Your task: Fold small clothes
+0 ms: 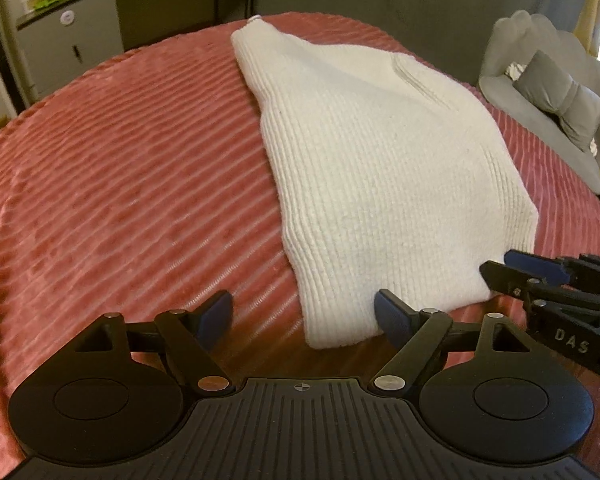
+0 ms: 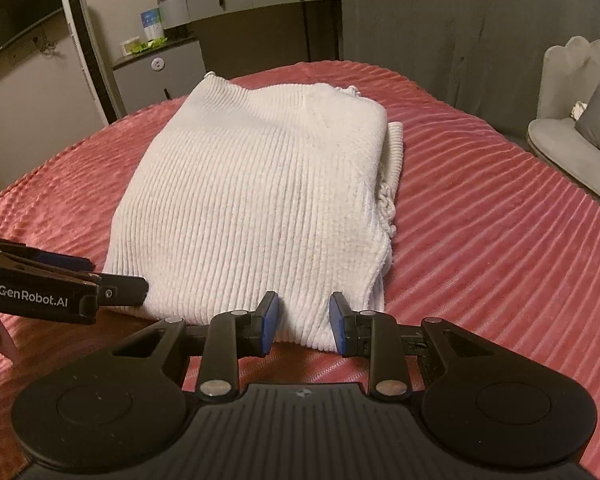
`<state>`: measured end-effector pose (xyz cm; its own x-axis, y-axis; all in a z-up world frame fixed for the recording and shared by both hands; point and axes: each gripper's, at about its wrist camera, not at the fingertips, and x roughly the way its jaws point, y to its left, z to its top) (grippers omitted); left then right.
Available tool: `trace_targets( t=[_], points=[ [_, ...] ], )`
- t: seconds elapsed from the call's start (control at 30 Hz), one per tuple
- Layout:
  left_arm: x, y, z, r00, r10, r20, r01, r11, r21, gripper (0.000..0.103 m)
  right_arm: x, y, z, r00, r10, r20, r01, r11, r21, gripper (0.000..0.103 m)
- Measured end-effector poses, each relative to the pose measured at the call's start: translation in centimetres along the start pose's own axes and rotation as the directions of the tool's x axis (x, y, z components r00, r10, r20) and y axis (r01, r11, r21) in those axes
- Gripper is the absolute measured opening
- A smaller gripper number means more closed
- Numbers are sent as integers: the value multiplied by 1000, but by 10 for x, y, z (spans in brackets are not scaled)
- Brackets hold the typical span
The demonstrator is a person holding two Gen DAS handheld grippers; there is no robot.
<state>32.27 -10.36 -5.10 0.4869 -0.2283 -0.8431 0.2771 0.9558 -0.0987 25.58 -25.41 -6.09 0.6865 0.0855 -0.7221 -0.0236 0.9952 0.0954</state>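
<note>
No containers near the work; only a cabinet (image 2: 160,76) in the bkgd w/ small items on top, contents not readable.

White ribbed knit sweater (image 2: 252,200) lies folded into a rough rectangle on the pink ribbed bedspread (image 2: 500,240), roughly mid-bed. Extra layers poke out along its right edge in the right wrist view, incl. a ribbed cuff or hem. Long axis runs from the near edge, by the grippers, away toward the far side of the bed; knit ribs run the same way.

Left gripper (image 1: 304,320): jaws wide apart, the sweater's near left corner lies between them, nothing gripped. Right gripper (image 2: 304,322): jaws narrow, not fully closed, at the near hem; can't tell if the pads pinch the fabric.

Grey armchair (image 1: 540,92) w/ cushion off to the right.
</note>
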Motion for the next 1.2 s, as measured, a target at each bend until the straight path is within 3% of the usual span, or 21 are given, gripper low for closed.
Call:
trace_targets(
  t=[0.1,0.17,0.27,0.43,0.67,0.8,0.83,0.87,1.0,1.07,1.1,1.13,1.2],
  points=[
    [-7,7,2,999,-45,5,45,999,8,84,-6,-8,0,998,65,17,-65,998,18,33],
    [-19,16,6,995,-92,33,92,996,1,84,-16,-18,0,990,138,38,-140,989,56,49],
    [-32,31,17,983,-154,101,159,987,-36,84,-34,-35,4,974,197,115,-211,970,119,62],
    [-13,48,37,950,-293,107,309,934,-181,86,-22,-61,23,974,176,145,-209,942,263,68],
    [33,40,44,937,-346,56,350,916,-197,86,37,-80,42,968,245,56,-249,896,368,75],
    [48,41,52,916,-390,89,400,884,-241,88,53,-100,40,938,330,111,-340,803,490,71],
    [50,42,53,911,-399,100,412,876,-252,88,55,-105,38,930,345,127,-359,777,517,57],
    [52,43,54,908,-405,108,419,871,-257,88,58,-109,37,925,357,133,-370,762,531,52],
    [62,50,59,901,-414,133,435,846,-308,88,69,-111,38,915,377,143,-390,736,554,58],
    [60,49,59,907,-396,143,421,851,-315,73,73,-105,40,919,367,147,-383,734,561,58],
    [56,48,58,910,-389,143,415,859,-300,58,74,-101,41,922,357,149,-376,737,561,56],
    [52,48,59,911,-388,143,413,863,-290,53,75,-100,43,919,364,149,-382,736,559,44],
    [42,53,59,909,-391,146,417,861,-292,49,70,-93,46,913,380,148,-396,743,539,40]
  ],
)
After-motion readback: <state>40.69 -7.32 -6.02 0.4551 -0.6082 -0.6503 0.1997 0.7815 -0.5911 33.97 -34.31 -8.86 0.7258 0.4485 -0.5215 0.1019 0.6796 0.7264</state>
